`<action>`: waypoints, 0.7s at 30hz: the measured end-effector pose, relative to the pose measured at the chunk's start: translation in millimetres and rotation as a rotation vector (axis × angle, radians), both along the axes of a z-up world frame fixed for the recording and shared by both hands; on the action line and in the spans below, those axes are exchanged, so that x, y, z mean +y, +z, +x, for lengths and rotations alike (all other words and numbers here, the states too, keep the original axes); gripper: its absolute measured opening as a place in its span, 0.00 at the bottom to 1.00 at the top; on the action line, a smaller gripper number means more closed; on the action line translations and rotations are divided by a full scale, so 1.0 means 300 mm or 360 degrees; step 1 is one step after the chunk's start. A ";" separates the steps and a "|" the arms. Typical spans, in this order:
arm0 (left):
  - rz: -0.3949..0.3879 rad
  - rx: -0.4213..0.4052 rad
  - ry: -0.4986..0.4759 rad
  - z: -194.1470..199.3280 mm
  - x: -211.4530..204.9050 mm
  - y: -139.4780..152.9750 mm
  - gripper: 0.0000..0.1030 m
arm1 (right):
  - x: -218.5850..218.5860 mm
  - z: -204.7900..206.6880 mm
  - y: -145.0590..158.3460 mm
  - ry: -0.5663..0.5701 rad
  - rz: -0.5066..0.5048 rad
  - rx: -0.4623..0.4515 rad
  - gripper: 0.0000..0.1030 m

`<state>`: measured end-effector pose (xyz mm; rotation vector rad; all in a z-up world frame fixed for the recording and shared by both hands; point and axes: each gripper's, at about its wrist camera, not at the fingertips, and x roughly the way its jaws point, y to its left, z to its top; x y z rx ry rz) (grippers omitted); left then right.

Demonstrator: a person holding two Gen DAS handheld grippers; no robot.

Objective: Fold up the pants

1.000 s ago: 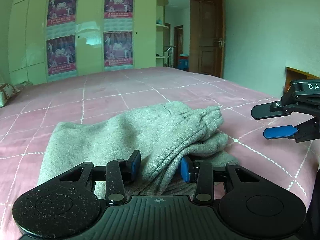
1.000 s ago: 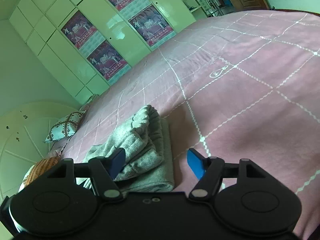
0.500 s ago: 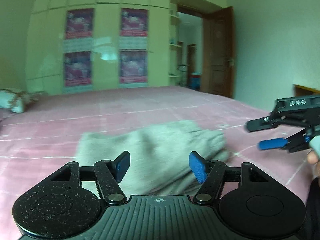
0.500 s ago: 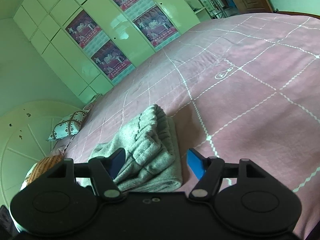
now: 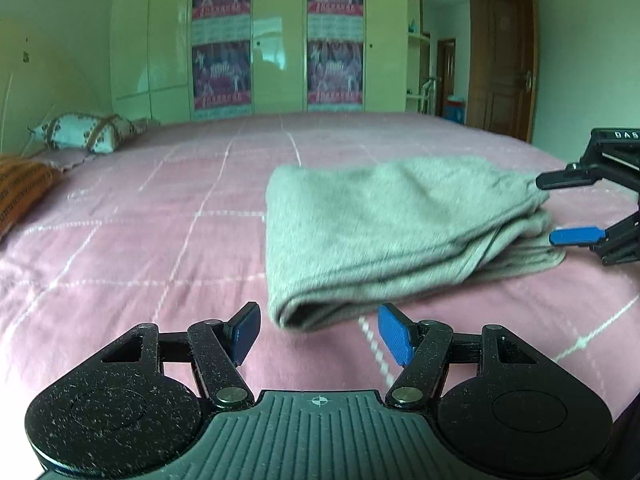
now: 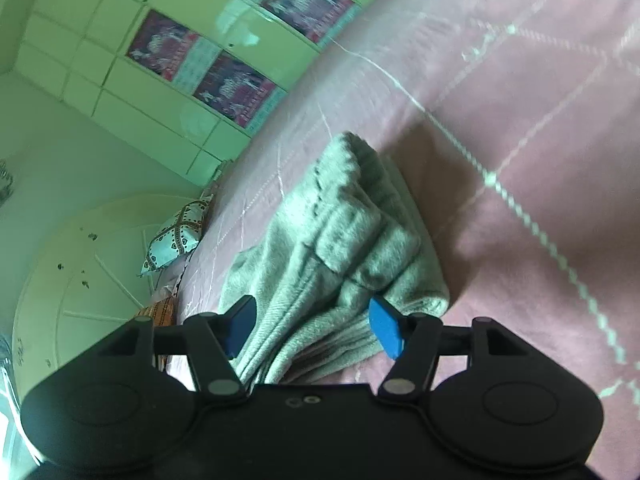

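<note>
Pants (image 5: 384,232) now lie ahead of the left gripper (image 5: 320,334), whose wide jaws have let go and backed off. Right gripper (image 6: 310,330), jaws wide, straddles the far cuff end on the bed (image 5: 140,240). Fold looks nearly finished.

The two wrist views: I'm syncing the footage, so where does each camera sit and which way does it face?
Left wrist: on the left tongs, low over the pink bed, facing the wardrobe; its open fingers show, the right tongs at the right edge.
Right wrist: on the right tongs, tilted, looking down at the folded gray pants; its open fingers straddle the near end.
Shared: pants, bed, wardrobe, pillow.
</note>
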<state>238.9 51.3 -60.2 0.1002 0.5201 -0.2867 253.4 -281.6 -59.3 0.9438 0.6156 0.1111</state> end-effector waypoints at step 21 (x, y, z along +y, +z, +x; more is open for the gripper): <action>-0.0194 0.0004 0.0092 0.100 0.068 -0.083 0.64 | 0.023 0.087 -0.001 -0.0043 -0.0115 0.0052 0.36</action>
